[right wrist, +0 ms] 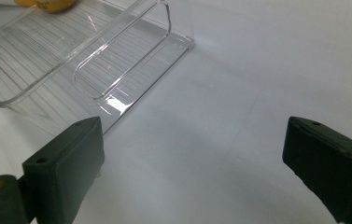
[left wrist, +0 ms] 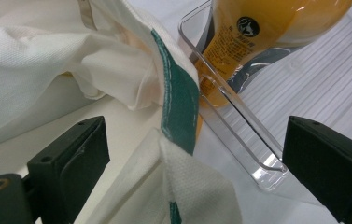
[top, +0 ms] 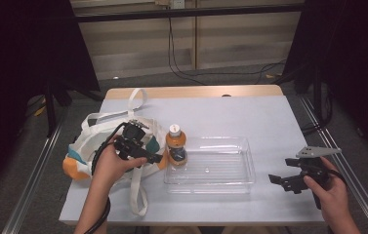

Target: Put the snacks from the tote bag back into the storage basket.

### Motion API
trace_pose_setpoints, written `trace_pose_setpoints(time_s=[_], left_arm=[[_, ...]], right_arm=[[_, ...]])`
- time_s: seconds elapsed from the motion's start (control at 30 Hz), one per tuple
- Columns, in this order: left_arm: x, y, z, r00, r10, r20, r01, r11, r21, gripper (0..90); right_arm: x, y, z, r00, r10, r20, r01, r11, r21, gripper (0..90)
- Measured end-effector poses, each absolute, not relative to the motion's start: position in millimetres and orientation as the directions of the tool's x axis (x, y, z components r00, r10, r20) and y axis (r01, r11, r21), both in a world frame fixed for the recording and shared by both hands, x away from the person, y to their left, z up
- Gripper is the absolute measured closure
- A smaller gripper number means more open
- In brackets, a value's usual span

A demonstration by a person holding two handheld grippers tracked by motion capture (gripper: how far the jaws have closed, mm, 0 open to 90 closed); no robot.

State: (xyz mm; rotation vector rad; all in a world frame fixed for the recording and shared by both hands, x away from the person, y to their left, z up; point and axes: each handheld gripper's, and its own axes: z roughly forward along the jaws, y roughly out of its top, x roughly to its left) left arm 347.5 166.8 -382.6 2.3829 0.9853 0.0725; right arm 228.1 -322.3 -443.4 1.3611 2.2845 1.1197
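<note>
While the white tote bag (top: 104, 141) slumps at the table's left edge, the left gripper (top: 137, 148) hovers over its right rim with jaws spread and nothing between them.

In the left gripper view a fold of the bag's cloth with a green stripe (left wrist: 179, 109) lies between the parted jaws, untouched by either, so the next pinch turns on closing across that fold; the bag lies directly under and ahead of this tool, far nearer the left hand than the right. Just beside the bag, an orange juice bottle (top: 175, 144) stands upright in the left end of a clear plastic tray (top: 230, 180), the tray's one item. Well apart at the right, the right gripper (top: 294, 178) sits released over bare table (right wrist: 239, 93).
</note>
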Motion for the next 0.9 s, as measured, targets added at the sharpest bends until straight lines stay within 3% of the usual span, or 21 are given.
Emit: trace_pose_setpoints(time_s=[0.13,0.2,0.37,0.47,0.5,0.9], left_arm=[[346,167,-384,0.737,0.657,-0.160,0.632,-0.585,0.509,7.1],[344,164,-386,0.704,0.686,-0.182,0.658,-0.534,0.531,7.1],[344,170,-384,0.737,0.656,-0.166,0.631,-0.577,0.518,7.1],[342,169,-385,0.697,0.690,-0.192,0.659,-0.513,0.550,7.1],[343,172,-383,0.731,0.661,-0.168,0.632,-0.563,0.533,7.1],[339,178,-385,0.723,0.668,-0.179,0.639,-0.546,0.543,7.1]], right_arm=[[228,-321,-444,-0.529,0.833,0.160,0.637,0.265,0.724,5.0],[228,-321,-444,-0.529,0.834,0.158,0.638,0.268,0.722,5.1],[228,-321,-444,-0.532,0.831,0.159,0.638,0.271,0.721,5.0],[228,-321,-444,-0.534,0.831,0.158,0.637,0.272,0.721,5.0],[228,-321,-444,-0.534,0.830,0.158,0.637,0.273,0.721,5.1],[228,-322,-443,-0.532,0.832,0.156,0.634,0.269,0.725,5.0]])
